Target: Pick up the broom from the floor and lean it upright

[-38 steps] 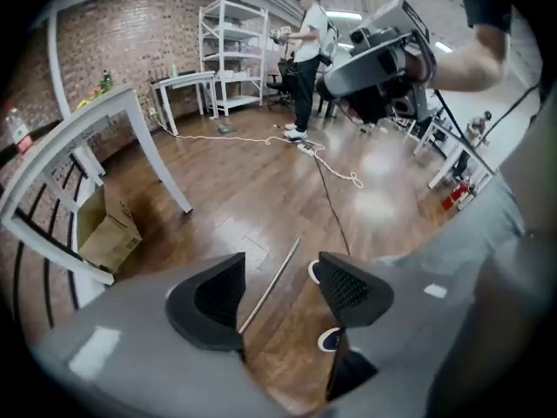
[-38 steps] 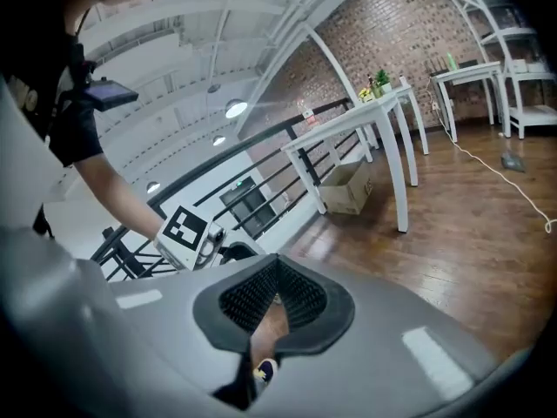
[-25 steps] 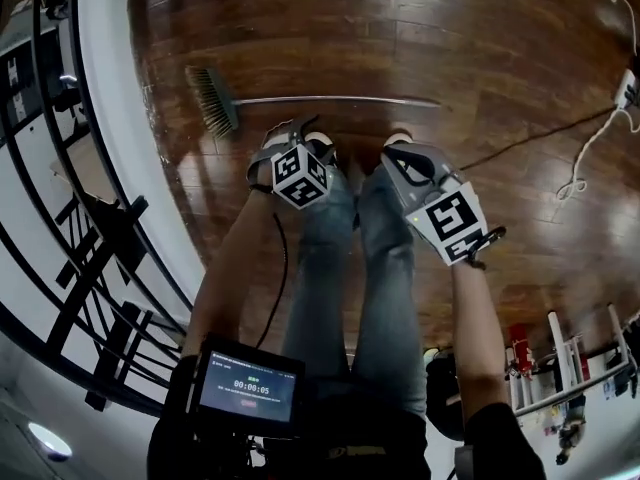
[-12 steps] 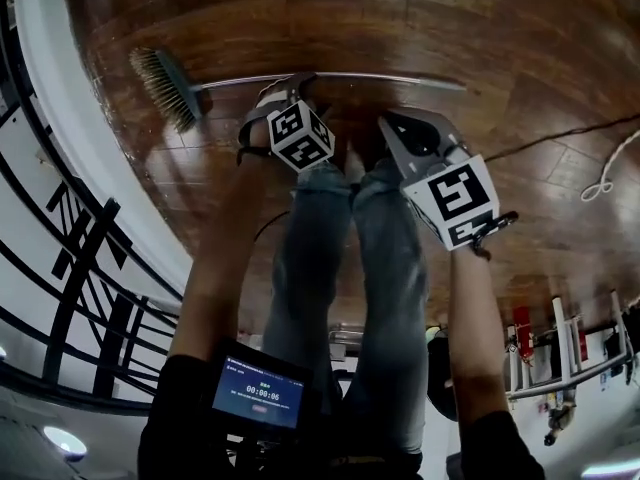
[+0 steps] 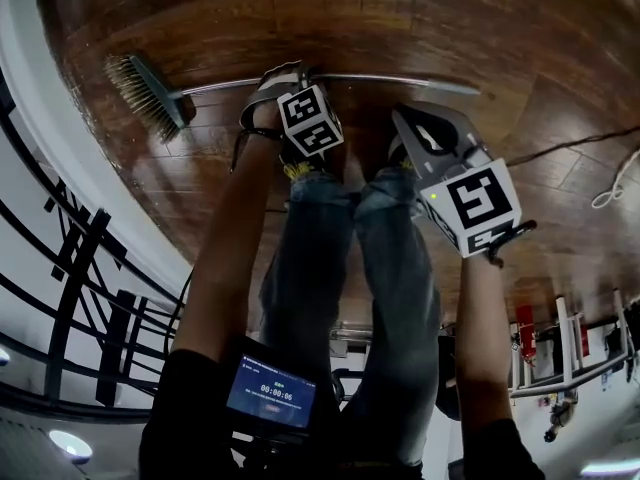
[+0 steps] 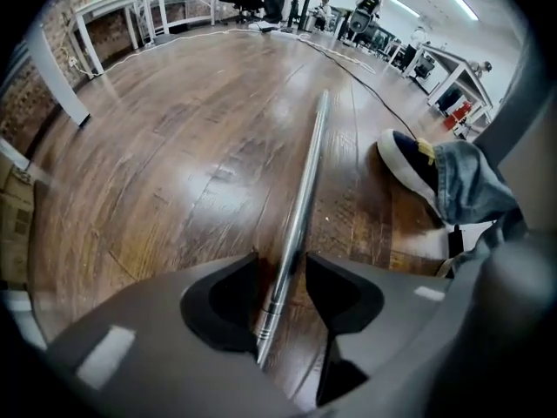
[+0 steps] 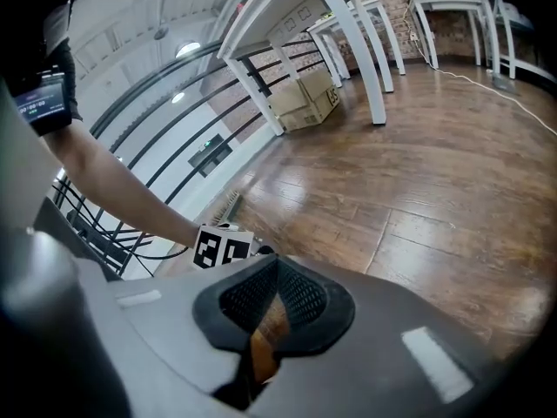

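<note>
The broom lies flat on the dark wood floor. Its bristled head is at the left and its metal handle runs to the right. My left gripper points steeply down over the handle close to the head. In the left gripper view the handle passes between the two pads of that gripper. The jaws are closing, with a thin gap still showing on the right side. My right gripper hovers above the floor, short of the handle, and it is shut on nothing.
A black railing on a white ledge borders the left. A dark cable and a white cord cross the floor at right. My shoe rests beside the handle. White tables and a cardboard box stand further off.
Both grippers have sunk toward the floor. The left one has come down astride the broom handle and its jaws have narrowed. The broom itself lies where it was.
</note>
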`<state>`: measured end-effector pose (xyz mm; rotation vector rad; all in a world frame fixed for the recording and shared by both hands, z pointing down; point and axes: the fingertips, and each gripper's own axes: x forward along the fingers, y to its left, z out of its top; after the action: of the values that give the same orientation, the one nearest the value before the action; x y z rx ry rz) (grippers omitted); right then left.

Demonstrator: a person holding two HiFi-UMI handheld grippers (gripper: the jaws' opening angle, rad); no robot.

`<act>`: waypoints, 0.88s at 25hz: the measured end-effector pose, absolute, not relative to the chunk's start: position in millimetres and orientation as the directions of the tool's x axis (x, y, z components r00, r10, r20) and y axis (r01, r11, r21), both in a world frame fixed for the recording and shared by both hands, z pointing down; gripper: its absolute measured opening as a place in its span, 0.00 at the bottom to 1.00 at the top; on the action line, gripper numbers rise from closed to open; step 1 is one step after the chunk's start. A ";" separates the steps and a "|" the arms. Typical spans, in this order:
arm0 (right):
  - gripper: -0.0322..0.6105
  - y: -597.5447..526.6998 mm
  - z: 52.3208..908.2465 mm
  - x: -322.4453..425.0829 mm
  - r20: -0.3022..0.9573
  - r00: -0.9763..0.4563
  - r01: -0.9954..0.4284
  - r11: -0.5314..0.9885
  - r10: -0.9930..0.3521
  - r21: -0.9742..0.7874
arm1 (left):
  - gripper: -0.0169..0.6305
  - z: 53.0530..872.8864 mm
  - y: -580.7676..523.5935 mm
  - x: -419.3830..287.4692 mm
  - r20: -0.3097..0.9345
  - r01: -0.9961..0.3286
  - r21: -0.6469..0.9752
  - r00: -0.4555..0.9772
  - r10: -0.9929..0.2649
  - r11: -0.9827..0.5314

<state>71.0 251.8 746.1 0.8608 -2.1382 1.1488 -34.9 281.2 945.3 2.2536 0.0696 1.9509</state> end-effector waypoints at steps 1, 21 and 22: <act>0.05 254.3 747.4 70.4 0.723 -0.638 -0.750 0.426 -0.266 -0.505 | 0.29 949.3 280.2 -35.8 0.983 -0.064 0.136 0.132 0.126 -0.989; 0.05 215.5 628.0 63.4 0.672 -0.638 -0.760 0.447 -0.375 -0.471 | 0.20 770.4 151.8 -40.9 0.905 -0.423 0.011 0.390 -0.171 -0.906; 0.05 208.6 614.7 61.9 0.664 -0.638 -0.763 0.439 -0.391 -0.475 | 0.20 753.3 144.2 -45.1 0.893 -0.452 0.010 0.405 -0.195 -0.892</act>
<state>61.9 208.6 614.7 0.9709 -2.2339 1.0811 -45.1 144.2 753.3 2.4124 -0.5691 1.4832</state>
